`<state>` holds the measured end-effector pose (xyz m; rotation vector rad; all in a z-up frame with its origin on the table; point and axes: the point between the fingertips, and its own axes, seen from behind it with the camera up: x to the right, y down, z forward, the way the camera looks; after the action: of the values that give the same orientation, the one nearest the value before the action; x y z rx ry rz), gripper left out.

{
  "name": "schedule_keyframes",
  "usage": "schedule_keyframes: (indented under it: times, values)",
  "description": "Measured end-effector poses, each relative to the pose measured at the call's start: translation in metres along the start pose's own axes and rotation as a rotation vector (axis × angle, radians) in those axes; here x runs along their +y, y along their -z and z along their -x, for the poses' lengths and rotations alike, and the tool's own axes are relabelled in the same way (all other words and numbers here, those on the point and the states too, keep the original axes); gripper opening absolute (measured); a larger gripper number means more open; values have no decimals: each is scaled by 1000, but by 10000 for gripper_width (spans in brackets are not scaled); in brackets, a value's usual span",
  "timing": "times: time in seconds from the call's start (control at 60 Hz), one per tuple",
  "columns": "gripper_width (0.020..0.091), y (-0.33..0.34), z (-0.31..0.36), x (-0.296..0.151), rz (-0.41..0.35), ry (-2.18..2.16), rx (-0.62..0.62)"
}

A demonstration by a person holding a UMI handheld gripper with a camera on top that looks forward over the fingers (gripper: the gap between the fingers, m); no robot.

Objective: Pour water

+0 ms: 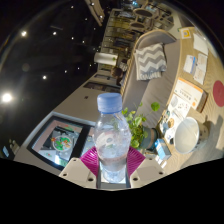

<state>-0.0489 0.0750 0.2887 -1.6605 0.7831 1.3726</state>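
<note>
Clear plastic water bottle (113,140) with a pale blue cap is standing upright right between my gripper's (113,165) 2 fingers, and the pink pads are snug against both sides, so I've got it clamped. White mug (186,134) sits at about 2 o'clock from it, with a small green plant (140,125) just beside the bottle.

a pale tabletop (80,128) carries everything in view. a clear plastic water bottle (113,140) with a light blue cap stands upright on it. just beside the bottle is a small green plant (137,124). further along sits a white cup (186,134). on the bottle's other side lies a flat, dark-framed picture (60,139) showing green and red shapes.
</note>
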Motion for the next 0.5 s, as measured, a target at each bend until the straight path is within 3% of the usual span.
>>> schedule_keyframes:
  times: [0.167, 0.317, 0.417, 0.5]
  values:
    - [328, 36, 51, -77, -122, 455, 19]
    - [327, 67, 30, -152, -243, 823, 170]
    - [327, 84, -24, -186, -255, 1027, 330]
    - [327, 88, -80, -198, -214, 1151, 446]
